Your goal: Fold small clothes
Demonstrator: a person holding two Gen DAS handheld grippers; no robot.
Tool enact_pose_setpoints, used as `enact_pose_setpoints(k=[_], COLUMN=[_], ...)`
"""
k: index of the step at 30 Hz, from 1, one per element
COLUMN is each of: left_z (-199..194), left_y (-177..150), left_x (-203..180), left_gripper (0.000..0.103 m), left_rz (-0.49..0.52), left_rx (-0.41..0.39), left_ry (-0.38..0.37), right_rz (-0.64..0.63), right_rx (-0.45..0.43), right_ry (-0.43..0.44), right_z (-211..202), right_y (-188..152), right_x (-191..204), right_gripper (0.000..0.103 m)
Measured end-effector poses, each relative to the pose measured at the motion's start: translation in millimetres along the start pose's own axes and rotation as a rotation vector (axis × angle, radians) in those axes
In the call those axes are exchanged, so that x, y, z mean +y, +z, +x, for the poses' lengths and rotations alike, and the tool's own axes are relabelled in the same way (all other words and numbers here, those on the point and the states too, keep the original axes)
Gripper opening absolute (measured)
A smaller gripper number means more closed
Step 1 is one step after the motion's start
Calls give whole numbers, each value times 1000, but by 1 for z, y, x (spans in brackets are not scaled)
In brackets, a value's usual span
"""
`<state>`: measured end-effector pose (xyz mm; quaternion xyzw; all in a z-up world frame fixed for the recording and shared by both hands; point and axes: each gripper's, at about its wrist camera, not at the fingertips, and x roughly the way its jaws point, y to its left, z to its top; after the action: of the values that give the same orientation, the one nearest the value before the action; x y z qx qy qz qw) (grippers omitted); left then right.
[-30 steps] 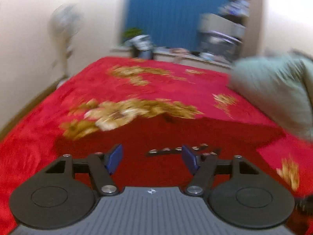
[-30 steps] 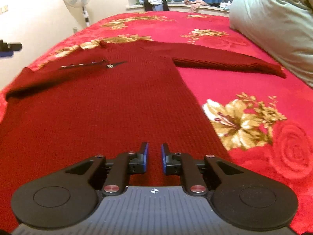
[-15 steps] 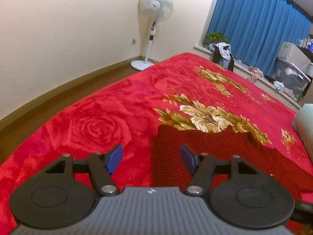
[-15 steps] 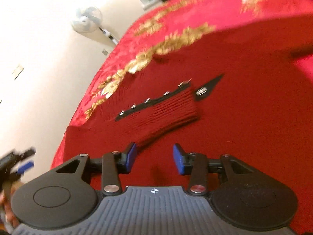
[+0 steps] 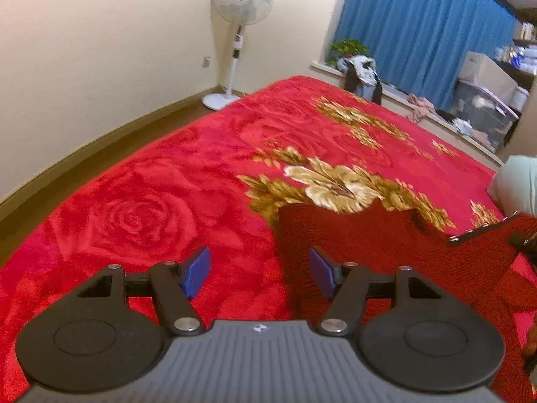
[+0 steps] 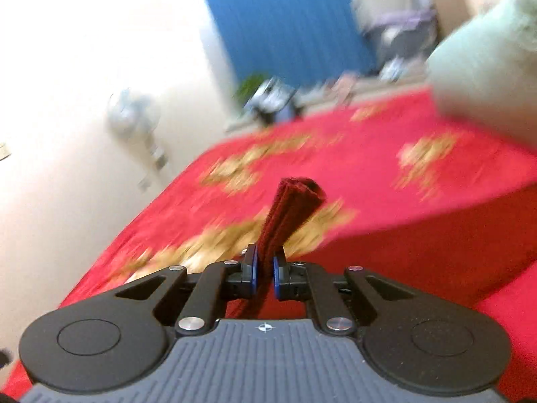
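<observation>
A dark red knitted sweater [image 5: 352,235] lies on the bed's red floral blanket [image 5: 151,208]. My left gripper [image 5: 260,268] is open just above the blanket. The sweater's left edge lies by its right finger [image 5: 320,270], and nothing is between the pads. In the left wrist view the sweater's buttoned cuff [image 5: 483,231] is raised at the right. My right gripper [image 6: 264,263] is shut on that folded cuff [image 6: 295,201], which sticks up past the fingertips. The right wrist view is blurred, with the rest of the sweater [image 6: 419,252] lying to the right.
A standing fan [image 5: 240,23] is on the floor beyond the bed's left edge. A pale green pillow [image 6: 486,77] lies at the right. A sill with clothes [image 5: 360,74] and storage boxes [image 5: 483,107] stands before the blue curtain [image 5: 419,33].
My right gripper opened over the buttoned cuff, shut on it and lifted it off the sweater. My left gripper, still open, swung left to the sweater's left edge.
</observation>
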<state>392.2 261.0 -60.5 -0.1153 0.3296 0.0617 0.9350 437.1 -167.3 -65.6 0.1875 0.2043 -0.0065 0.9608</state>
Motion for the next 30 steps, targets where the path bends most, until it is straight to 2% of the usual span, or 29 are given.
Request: enact_pose_setpoints(k=[2,5,6,8,11,12,15,18,22,26,30], left_z=[7,20,24,35,54,62,85,77,56,47,41], left_y=[-4,-14,-17,-24,-37,-42,-58,-56,-45,-37,-34], left_x=[-10,-25,-30,-37,-43,-45,-50,-58,-65,-69,-72], left_gripper=[70,70,70,70,70,70,73,72,72,72,72], left_rz=[20,57,68,77,81,89,165,192,187,183,170], left_rx=[18,64,81,112,171,193,298,274,204,174,160], left_ry=[-19,-53,-64,-79,-78,-65,19,34,-27,-57,-72], right_rz=[13,67,61,60,67,61,56,21,28,151,294], right_rx=[15,189,220,243,256,259,249,213,171,163,166], right_ry=[-84,-125,-134,-117,-89,-99,-134,-149,-197,-286,-328], right_z=[10,41,48,51,49,46,41,26,13,10,14], right_y=[3,-12,-18,-23,-20,-18,-15,-5,17,36,42], right_x=[-23,-61,-69,-81,-92,-95,-109,-131,-183,-256,-318], right_gripper=[9,9,9,10,16,21,22,22,26,28,44])
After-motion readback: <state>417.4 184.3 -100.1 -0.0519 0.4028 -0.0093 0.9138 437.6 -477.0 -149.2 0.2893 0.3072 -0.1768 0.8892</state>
